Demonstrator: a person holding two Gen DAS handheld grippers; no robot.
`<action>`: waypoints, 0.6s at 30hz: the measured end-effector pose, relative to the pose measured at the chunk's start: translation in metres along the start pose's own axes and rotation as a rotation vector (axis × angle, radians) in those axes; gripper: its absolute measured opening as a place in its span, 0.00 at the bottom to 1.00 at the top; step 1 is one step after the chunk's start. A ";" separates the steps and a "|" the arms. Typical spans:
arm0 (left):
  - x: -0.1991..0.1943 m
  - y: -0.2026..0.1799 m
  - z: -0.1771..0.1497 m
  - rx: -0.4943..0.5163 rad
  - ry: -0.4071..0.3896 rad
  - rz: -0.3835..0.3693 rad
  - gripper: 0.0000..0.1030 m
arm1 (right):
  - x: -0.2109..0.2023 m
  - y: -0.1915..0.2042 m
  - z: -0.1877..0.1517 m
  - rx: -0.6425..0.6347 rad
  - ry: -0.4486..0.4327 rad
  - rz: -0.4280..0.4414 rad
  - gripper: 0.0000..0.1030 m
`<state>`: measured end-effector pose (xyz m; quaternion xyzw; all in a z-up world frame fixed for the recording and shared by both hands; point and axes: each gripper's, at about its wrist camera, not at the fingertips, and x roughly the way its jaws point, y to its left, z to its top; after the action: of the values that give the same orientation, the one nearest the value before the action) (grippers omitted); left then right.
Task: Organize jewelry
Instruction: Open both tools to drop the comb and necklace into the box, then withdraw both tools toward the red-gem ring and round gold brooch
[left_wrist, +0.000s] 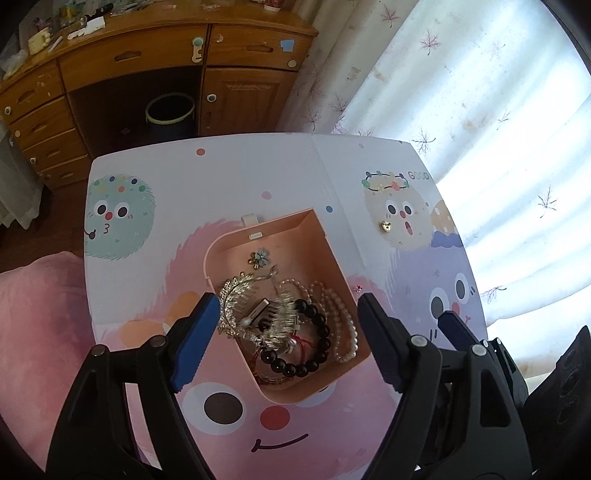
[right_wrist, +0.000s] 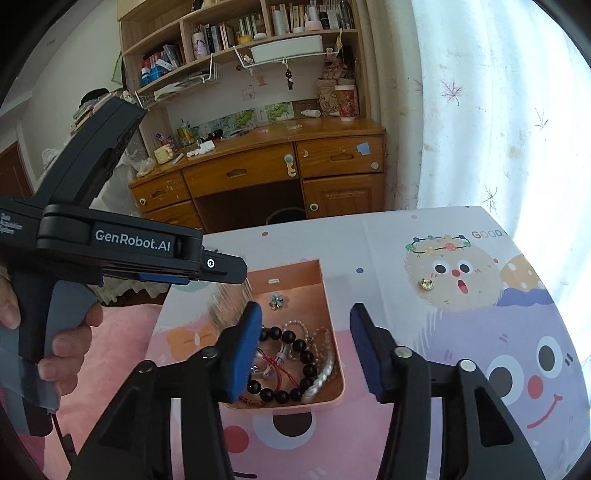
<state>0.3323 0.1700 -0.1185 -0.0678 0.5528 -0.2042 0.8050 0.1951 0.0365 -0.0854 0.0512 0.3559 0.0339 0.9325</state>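
Note:
A peach jewelry box (left_wrist: 314, 236) stands open on the cartoon-print table (left_wrist: 229, 177). Inside lie a gold comb tiara (left_wrist: 255, 306), a black bead bracelet (left_wrist: 314, 343), pearl strands (left_wrist: 343, 325) and a flower brooch (left_wrist: 259, 257). My left gripper (left_wrist: 288, 332) is open above the box, empty. My right gripper (right_wrist: 303, 350) is open above the same box (right_wrist: 291, 273), where the black beads (right_wrist: 295, 350) and the brooch (right_wrist: 277, 301) show. A small gold earring (left_wrist: 386, 226) lies on the table right of the box; it also shows in the right wrist view (right_wrist: 426, 284). The left gripper's body (right_wrist: 122, 254) shows at left there.
A wooden desk with drawers (left_wrist: 122, 74) stands behind the table, a dark bin (left_wrist: 170, 114) under it. Bookshelves (right_wrist: 240, 44) rise above the desk. A white leaf-print curtain (left_wrist: 480, 92) hangs at right. Pink bedding (left_wrist: 40, 314) lies left of the table.

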 end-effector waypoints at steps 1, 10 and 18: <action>-0.001 0.001 -0.001 -0.002 -0.001 0.006 0.76 | 0.000 -0.002 0.000 0.000 0.004 -0.002 0.49; -0.015 0.009 -0.011 -0.037 -0.043 0.035 0.76 | -0.003 -0.024 -0.004 0.038 0.046 -0.007 0.57; -0.007 -0.018 -0.030 -0.098 -0.058 0.073 0.76 | 0.014 -0.080 -0.002 0.129 0.126 0.016 0.68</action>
<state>0.2983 0.1599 -0.1179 -0.0927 0.5406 -0.1452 0.8235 0.2062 -0.0416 -0.1061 0.1116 0.4149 0.0216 0.9027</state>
